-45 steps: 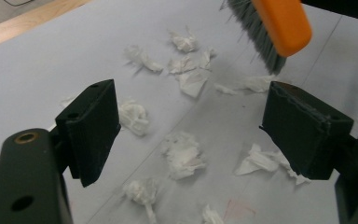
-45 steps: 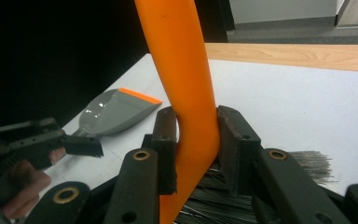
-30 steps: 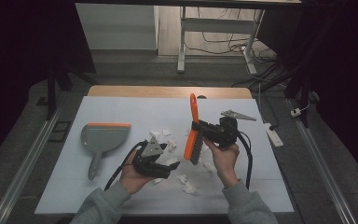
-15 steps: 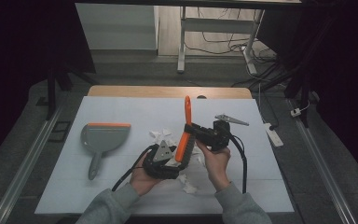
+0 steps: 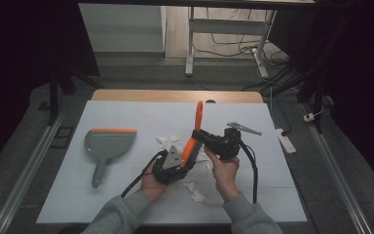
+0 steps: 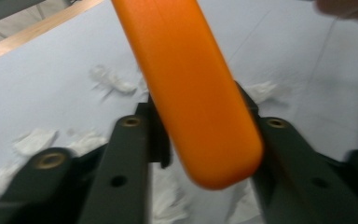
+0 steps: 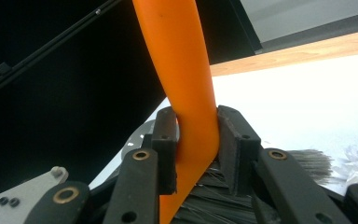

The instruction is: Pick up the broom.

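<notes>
An orange brush [image 5: 197,122] stands tilted above the white table, its dark bristles [image 7: 307,163] low by the right jaws. My right gripper [image 5: 198,137] is shut on its orange stem [image 7: 193,93], with both pads pressed against it. My left gripper [image 5: 184,156] reaches up from the lower left. Its jaws have just been closing and now clamp the rounded lower end of the brush [image 6: 205,116]. A grey dustpan [image 5: 108,144] with an orange lip lies flat at the left, apart from both grippers.
White crumpled paper scraps [image 5: 168,141] lie around the middle of the white table top [image 5: 272,195], with more scraps [image 5: 195,192] near the front between the forearms. A wooden strip [image 5: 175,95] runs along the far edge. A white remote-like bar [image 5: 283,141] lies at the right edge.
The left gripper came up to the brush's lower end and its jaws shut on it. The right hand brought the brush slightly down and left, holding it throughout.
</notes>
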### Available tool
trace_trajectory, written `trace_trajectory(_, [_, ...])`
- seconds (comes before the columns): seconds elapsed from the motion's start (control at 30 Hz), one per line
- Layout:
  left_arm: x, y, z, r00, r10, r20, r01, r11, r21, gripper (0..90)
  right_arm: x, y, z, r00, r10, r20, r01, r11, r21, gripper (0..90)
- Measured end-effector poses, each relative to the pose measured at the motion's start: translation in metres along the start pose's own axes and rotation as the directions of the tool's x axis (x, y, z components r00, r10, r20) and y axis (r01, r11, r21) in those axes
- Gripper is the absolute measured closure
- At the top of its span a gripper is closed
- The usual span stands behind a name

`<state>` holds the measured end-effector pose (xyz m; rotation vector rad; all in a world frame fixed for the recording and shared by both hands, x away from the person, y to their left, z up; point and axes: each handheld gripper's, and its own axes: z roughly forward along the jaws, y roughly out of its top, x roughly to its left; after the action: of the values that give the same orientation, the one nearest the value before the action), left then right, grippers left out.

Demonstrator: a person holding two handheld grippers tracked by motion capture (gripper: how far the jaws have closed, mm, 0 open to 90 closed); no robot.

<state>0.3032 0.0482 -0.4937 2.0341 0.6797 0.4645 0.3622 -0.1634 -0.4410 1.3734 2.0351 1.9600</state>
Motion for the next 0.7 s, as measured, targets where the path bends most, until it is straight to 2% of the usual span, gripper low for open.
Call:
trace_trajectory(0.03, [0.0, 0.0, 0.0, 1.0, 0.0, 0.0, 0.0, 1.0, 0.0, 73.2, 0.0, 0.0, -0.001, 1.0, 0.001, 0.0, -0.001, 1.0, -0.002, 69.7])
trace_trajectory(0.07, [0.007, -0.001, -0.002, 0.9994, -0.033, 0.006, 0.033, 0.9994, 0.004, 74.7, -0.001, 0.0, -0.001, 1.0, 0.004, -0.002, -0.004, 1.0, -0.003, 69.7])
trace_trajectory(0.1, [0.007, -0.001, -0.002, 0.9994, -0.033, 0.006, 0.033, 0.9994, 0.004, 76.2, -0.001, 0.0, -0.002, 1.0, 0.008, -0.006, -0.008, 1.0, -0.006, 69.7])
trace_trajectory(0.17, [0.016, 0.0, -0.006, 0.9981, -0.059, 0.017, 0.058, 0.9982, 0.012, 78.1, -0.001, 0.001, -0.003, 0.9998, 0.015, -0.014, -0.015, 0.9998, -0.01, 69.7])
trace_trajectory(0.33, [0.022, -0.001, -0.007, 0.9981, -0.055, 0.027, 0.054, 0.9974, 0.047, 79.7, -0.002, 0.0, 0.0, 0.9998, 0.011, -0.017, -0.011, 0.9999, 0.006, 69.4])
trace_trajectory(0.5, [0.026, 0.0, -0.012, 0.9985, -0.046, 0.03, 0.045, 0.9978, 0.049, 79.9, -0.002, 0.001, 0.0, 0.9991, 0.016, -0.039, -0.016, 0.9998, 0.01, 69.1])
trace_trajectory(0.57, [0.03, 0.001, -0.015, 0.9969, -0.06, 0.051, 0.058, 0.9972, 0.047, 80.0, -0.003, 0.001, 0.0, 0.9988, 0.017, -0.046, -0.016, 0.9998, 0.011, 68.7])
trace_trajectory(0.7, [0.032, 0.001, -0.017, 0.997, -0.054, 0.055, 0.051, 0.9974, 0.052, 80.1, -0.003, 0.001, 0.0, 0.998, 0.017, -0.061, -0.016, 0.9997, 0.018, 68.1])
